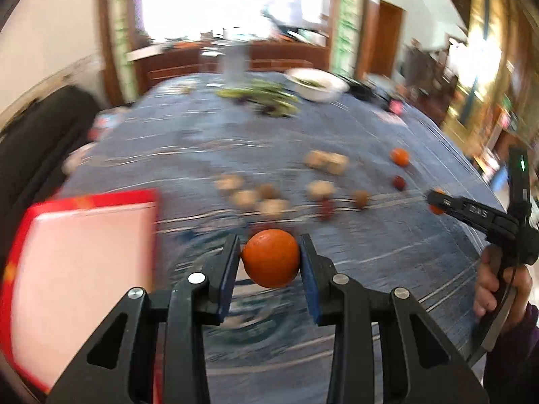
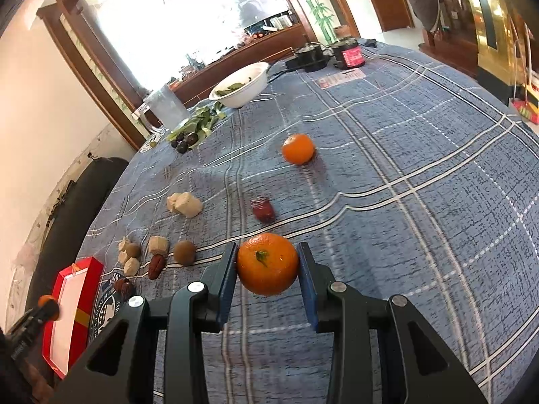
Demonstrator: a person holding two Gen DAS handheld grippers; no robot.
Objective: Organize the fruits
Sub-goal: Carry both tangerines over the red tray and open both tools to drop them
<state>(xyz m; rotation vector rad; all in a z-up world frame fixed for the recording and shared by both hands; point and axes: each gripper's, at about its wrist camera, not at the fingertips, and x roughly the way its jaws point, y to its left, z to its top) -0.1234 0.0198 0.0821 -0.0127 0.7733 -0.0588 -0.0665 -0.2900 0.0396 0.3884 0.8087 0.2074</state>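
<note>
The right gripper (image 2: pixel 267 264) carries a mandarin (image 2: pixel 267 264) between its fingers, above the tablecloth (image 2: pixel 421 202). Just ahead of it lies a date (image 2: pixel 262 209), and farther ahead a second mandarin (image 2: pixel 298 148). Ahead and to its left sit a kiwi (image 2: pixel 184 252) and tofu pieces (image 2: pixel 185 203). Far left lies the box (image 2: pixel 72 316), with the left gripper (image 2: pixel 47 308) over its near edge. A bowl (image 2: pixel 241 84) stands far ahead.

The left gripper (image 1: pixel 270 258) is clamping an orange (image 1: pixel 271 257) at lower centre of its view; the right gripper (image 2: pixel 267 262) is likewise clamping another orange (image 2: pixel 267 263).
</note>
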